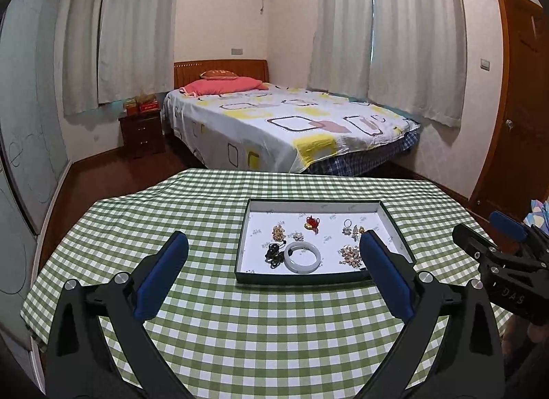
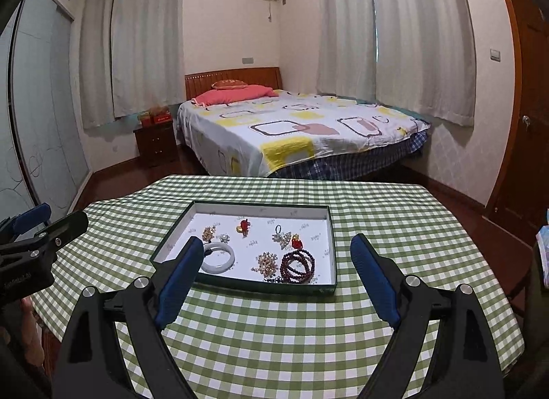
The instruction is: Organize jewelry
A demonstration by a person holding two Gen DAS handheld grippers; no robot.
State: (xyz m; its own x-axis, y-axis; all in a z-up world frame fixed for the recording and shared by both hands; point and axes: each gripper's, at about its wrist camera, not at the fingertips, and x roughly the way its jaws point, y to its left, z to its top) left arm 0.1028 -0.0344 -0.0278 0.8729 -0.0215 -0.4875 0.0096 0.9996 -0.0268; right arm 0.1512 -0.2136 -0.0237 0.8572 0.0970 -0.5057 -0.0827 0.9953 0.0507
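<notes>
Both grippers hover empty over the table, jaws apart.

The tray (image 2: 329,251) of jewelry lies ahead and below, long side crosswise; the right gripper (image 2: 274,275) faces it squarely, the left gripper (image 1: 274,272) sits off to its left.

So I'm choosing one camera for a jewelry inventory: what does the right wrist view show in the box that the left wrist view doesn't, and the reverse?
Only the right wrist view shows the coiled dark-red bead bracelet and the small red charm behind it; in the left view that tool's blue finger covers that corner. Only the left wrist view shows the black bead cluster clearly. Both show the shallow dark-rimmed box, the pale jade-like bangle, the gold bead cluster, the red-and-gold charm, and both tools open, holding nothing.
</notes>
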